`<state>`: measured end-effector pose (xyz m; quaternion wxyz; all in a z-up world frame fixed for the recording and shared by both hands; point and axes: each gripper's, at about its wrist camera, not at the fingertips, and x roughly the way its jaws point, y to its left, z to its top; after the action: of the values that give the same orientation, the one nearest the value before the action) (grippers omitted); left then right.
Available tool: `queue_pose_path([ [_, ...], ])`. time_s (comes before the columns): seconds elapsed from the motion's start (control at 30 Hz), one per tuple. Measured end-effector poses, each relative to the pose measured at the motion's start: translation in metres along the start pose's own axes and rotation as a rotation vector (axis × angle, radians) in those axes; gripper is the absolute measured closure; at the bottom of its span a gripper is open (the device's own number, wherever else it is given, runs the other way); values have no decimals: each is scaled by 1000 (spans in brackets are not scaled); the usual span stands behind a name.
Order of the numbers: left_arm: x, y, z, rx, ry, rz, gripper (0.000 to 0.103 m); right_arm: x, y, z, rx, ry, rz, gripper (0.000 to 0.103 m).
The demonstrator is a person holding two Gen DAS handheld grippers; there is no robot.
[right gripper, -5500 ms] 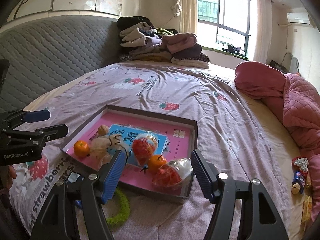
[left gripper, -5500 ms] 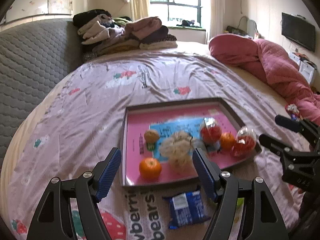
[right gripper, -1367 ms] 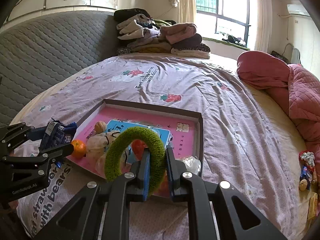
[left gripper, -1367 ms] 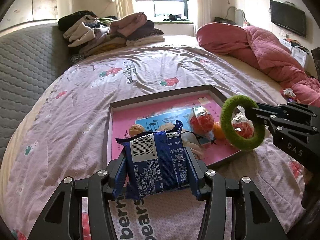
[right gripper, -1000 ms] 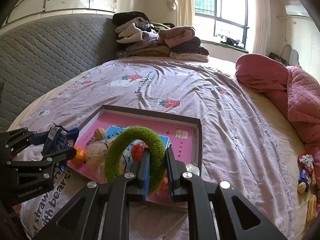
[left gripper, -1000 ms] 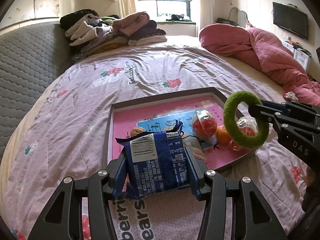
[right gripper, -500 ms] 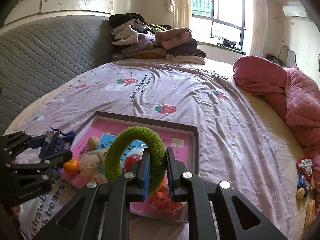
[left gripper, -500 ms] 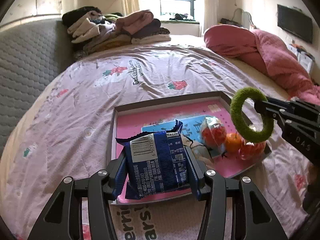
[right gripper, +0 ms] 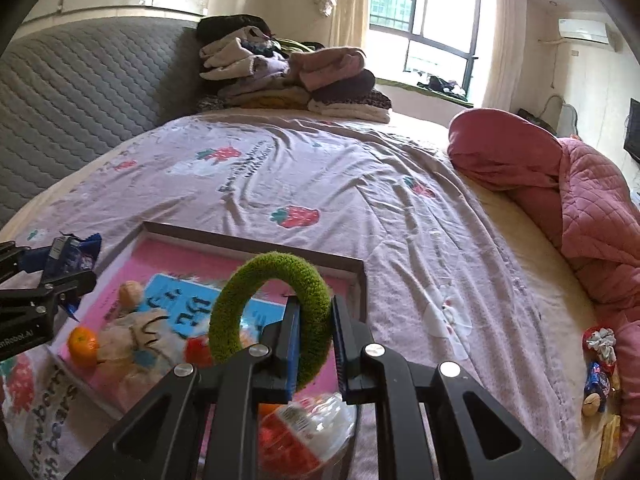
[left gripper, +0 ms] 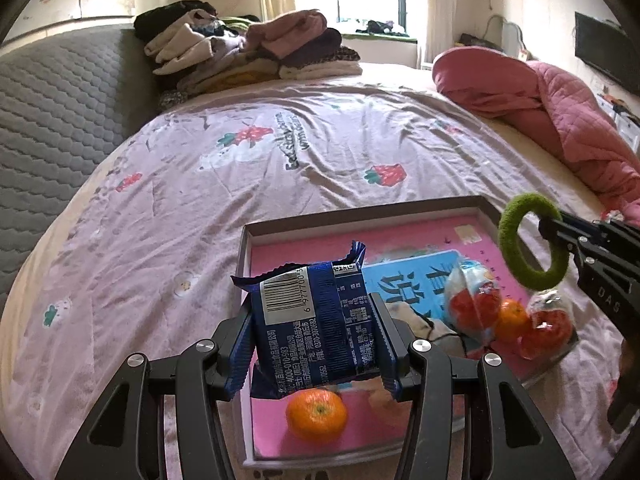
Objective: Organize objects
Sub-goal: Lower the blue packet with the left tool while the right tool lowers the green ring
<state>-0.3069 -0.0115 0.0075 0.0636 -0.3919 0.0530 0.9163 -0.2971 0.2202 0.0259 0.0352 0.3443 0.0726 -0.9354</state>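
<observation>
The bed (left gripper: pixel 280 168) carries a shallow pink-lined tray (left gripper: pixel 360 220); its near edge is cut off behind both claws. The blue snack packet (left gripper: pixel 316 328) hides part of the tray contents, a tangerine (left gripper: pixel 317 414) showing below it. The left claw (left gripper: pixel 316 344) pinches this packet by its sides above the tray. The right claw (right gripper: pixel 314 344), pressed together, pinches the green fuzzy ring (right gripper: pixel 272 316) upright over the tray. A plastic-wrapped red item (right gripper: pixel 308 436) beneath it is blurred.

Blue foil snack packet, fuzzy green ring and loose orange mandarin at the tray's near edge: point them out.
Blue foil snack packet (left gripper: pixel 316 328), left wrist view, label face.
Fuzzy green ring (right gripper: pixel 240 304), right wrist view, left arc.
Orange mandarin (left gripper: pixel 316 414), left wrist view, peel centre.
</observation>
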Motion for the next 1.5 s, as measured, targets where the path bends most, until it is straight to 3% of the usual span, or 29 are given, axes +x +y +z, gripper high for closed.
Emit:
queue_pose_path([
  [0.37,44,-4,-12,16,107,-10,50,40,-1,-10,-43,81,-32,88],
  [0.67,54,-8,-22,29,136,-3,50,56,0,-21,-89,135,-130,88],
  [1.07,61,-11,-29,35,168,11,48,61,2,-25,-86,174,-116,87],
  [1.23,61,-8,-28,11,173,6,42,58,1,-23,-58,173,-67,72],
  [1.43,55,-10,-28,10,164,5,40,50,1,-19,-48,148,-75,55],
  [1.5,53,-10,-28,12,160,5,39,46,-1,-17,-34,138,-74,55],
])
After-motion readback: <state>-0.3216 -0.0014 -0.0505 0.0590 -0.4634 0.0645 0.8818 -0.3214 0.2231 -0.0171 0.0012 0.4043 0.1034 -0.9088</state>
